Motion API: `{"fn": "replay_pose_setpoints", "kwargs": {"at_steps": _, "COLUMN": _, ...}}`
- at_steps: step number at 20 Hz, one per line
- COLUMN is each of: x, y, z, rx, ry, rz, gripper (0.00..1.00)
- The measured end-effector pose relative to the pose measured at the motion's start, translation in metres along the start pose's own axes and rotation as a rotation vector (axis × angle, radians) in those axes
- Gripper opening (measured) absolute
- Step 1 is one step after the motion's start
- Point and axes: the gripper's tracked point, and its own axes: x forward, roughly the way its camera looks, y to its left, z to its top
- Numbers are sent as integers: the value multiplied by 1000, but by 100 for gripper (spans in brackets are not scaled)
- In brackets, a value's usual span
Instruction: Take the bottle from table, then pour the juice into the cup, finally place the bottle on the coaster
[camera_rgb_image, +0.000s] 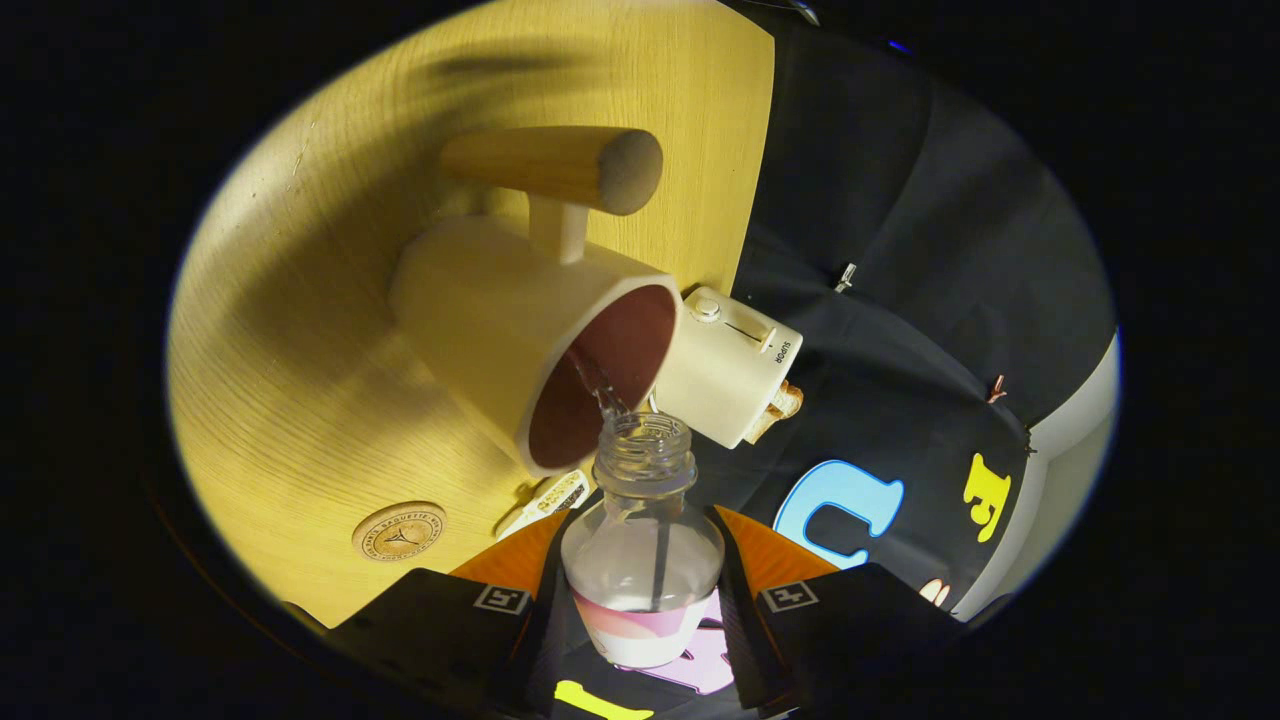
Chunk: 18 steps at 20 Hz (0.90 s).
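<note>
Gripper (642, 600) clenched on clear plastic bottle (643, 560), both fingers at its labelled body. Tipped neck-first, thin stream running into cream mug (545, 340) just ahead. Probably light now, thin-walled, squashy, slick; best held at the body, no extra squeeze. Wooden coaster (399, 531) on table (290, 380) beside fingers, open wood around it. Toaster (728, 368) touching mug, near table edge; wooden peg stand (560, 170) beyond. Swing toward coaster, away from edge.

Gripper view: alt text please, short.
The tongs are shut on a clear bottle, tilted so liquid streams from its open neck into a cream cup on the wooden table. A round coaster lies nearby; a toaster sits beyond.
</note>
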Motion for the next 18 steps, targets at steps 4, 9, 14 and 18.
{"fn": "replay_pose_setpoints", "kwargs": {"at_steps": 4, "x": -1, "y": -3, "z": 3, "rx": -7, "ry": -2, "rz": -10, "gripper": 68}}
{"fn": "replay_pose_setpoints", "kwargs": {"at_steps": 9, "x": 2, "y": -11, "z": 6, "rx": -38, "ry": -15, "rz": -23, "gripper": 68}}
{"fn": "replay_pose_setpoints", "kwargs": {"at_steps": 14, "x": 2, "y": -18, "z": 5, "rx": -78, "ry": -21, "rz": -31, "gripper": 68}}
{"fn": "replay_pose_setpoints", "kwargs": {"at_steps": 18, "x": 4, "y": -26, "z": -3, "rx": -97, "ry": -12, "rz": -37, "gripper": 68}}
